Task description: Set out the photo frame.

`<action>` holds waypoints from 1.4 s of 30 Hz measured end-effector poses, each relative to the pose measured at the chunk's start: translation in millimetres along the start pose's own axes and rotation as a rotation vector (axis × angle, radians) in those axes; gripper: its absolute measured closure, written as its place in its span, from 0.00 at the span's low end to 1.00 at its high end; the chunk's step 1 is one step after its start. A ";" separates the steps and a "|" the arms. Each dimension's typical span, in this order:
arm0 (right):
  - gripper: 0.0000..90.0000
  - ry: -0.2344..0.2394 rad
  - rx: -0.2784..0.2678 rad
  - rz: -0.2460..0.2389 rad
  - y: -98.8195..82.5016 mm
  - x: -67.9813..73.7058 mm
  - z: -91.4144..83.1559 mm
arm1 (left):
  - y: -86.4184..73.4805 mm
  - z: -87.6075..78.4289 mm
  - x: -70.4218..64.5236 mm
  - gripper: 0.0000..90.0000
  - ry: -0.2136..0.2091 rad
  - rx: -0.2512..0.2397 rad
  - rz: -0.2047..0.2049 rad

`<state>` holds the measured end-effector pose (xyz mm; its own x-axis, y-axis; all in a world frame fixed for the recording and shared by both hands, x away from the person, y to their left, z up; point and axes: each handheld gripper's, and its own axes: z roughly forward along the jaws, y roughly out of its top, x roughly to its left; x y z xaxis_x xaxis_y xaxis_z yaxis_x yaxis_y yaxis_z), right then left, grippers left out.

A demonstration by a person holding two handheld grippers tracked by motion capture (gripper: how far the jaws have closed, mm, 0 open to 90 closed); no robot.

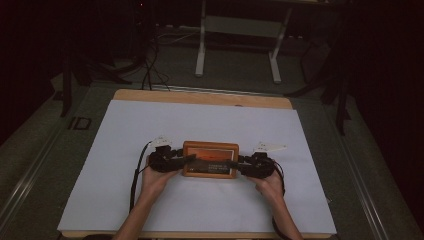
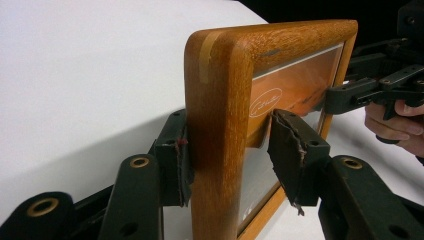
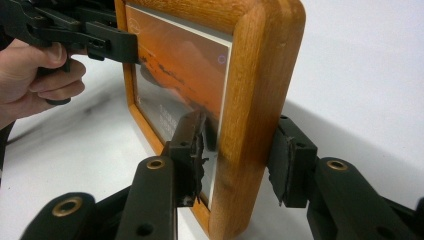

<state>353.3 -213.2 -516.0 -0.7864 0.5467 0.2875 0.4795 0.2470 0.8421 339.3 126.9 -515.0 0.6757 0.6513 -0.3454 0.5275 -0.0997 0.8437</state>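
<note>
- High view: a wooden picture frame (image 1: pixel 210 159) stands near the middle of the white sheet (image 1: pixel 125 150) covering the table (image 1: pixel 200 97), nearer the person's edge. The left gripper (image 1: pixel 186 160) takes its left end and the right gripper (image 1: pixel 239 163) its right end, probably so that the frame stays upright and balanced between both hands.
- Left gripper view: the jaws straddle the frame's rounded, varnished side rail, one torn rubber pad (image 2: pixel 182 165) pressed to the back edge, the other against the front by the glass. It is clamped on the frame. The orange print behind the glass looks glossy.
- Right gripper view: the same hold on the opposite rail, one frayed pad (image 3: pixel 197 150) touching the glass side, one at the back; the wood grain is smooth with softened corners.
</note>
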 end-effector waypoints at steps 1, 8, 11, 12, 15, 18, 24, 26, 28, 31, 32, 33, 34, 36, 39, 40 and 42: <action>0.67 0.000 0.000 0.001 -0.1 -0.1 0.1 | -0.2 0.2 0.2 0.59 0.000 0.001 0.001; 0.67 -0.002 0.005 0.003 -1.6 -1.6 1.8 | -2.0 1.7 1.7 0.59 0.002 0.004 0.000; 0.67 -0.002 0.003 0.001 -1.9 -2.0 2.2 | -2.5 2.1 2.3 0.59 0.001 0.001 0.003; 0.67 -0.002 0.003 0.001 -1.9 -2.0 2.2 | -2.5 2.1 2.3 0.59 0.001 0.001 0.003; 0.67 -0.004 0.002 -0.002 -2.2 -2.0 2.5 | -3.1 2.4 3.6 0.60 -0.004 0.000 0.006; 0.67 -0.004 0.001 -0.003 -2.5 -1.9 2.6 | -3.4 2.6 4.6 0.60 -0.008 0.001 0.007; 0.67 -0.001 0.001 -0.009 -3.9 -1.6 2.2 | -3.5 2.4 4.1 0.60 -0.012 0.009 0.018; 0.67 0.000 0.002 -0.011 -4.8 -1.8 1.9 | -3.4 2.4 3.3 0.60 -0.013 0.009 0.022; 0.67 0.000 0.006 -0.014 -5.3 -2.2 1.6 | -3.5 2.5 2.8 0.60 -0.015 0.010 0.027; 0.67 0.000 0.007 -0.019 -6.3 -2.4 1.2 | -3.4 2.5 1.8 0.60 -0.014 0.010 0.033; 0.67 0.001 0.006 -0.018 -6.6 -2.5 1.3 | -3.4 2.6 1.5 0.60 -0.014 0.010 0.034; 0.67 -0.001 0.006 -0.018 -6.9 -2.6 1.1 | -3.5 2.7 1.4 0.60 -0.013 0.009 0.034; 0.67 -0.002 0.006 -0.019 -7.1 -2.5 1.0 | -3.6 2.7 1.4 0.60 -0.014 0.009 0.033; 0.66 -0.009 0.005 -0.024 -7.3 -2.0 1.2 | -3.9 2.6 1.2 0.61 -0.015 0.008 0.032; 0.66 -0.017 -0.002 -0.029 -7.8 -1.5 1.7 | -4.2 1.8 1.7 0.61 -0.021 0.012 0.031; 0.66 -0.018 -0.002 -0.029 -7.8 -1.3 1.7 | -4.2 1.5 1.9 0.61 -0.023 0.015 0.033; 0.66 -0.019 0.001 -0.032 -7.7 -0.9 1.6 | -4.2 1.2 2.1 0.62 -0.024 0.017 0.033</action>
<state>350.9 -214.3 -523.5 -0.7937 0.5539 0.2516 0.4545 0.2649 0.8504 339.1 127.7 -519.8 0.7046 0.6295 -0.3275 0.5133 -0.1335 0.8478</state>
